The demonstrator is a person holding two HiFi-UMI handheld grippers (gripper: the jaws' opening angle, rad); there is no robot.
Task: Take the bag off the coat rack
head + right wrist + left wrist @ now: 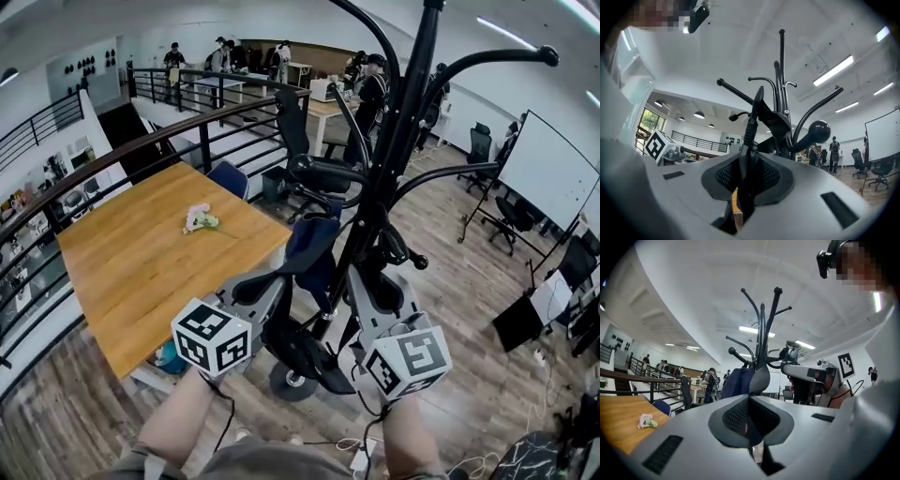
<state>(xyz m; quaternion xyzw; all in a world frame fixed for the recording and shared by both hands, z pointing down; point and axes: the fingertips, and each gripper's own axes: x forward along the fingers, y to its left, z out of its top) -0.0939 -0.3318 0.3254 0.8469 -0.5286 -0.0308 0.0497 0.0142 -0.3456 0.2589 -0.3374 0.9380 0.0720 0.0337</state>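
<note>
Left gripper (749,398): fingers pinched shut on grey strap (760,379).
Right gripper (749,159): fingers clamp black strap (749,130).
Advice: raise both straps together, clearing the rack (412,112) hook, bag (314,241) level.

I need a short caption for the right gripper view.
Right gripper clamps a black strap running up to the coat rack.
</note>
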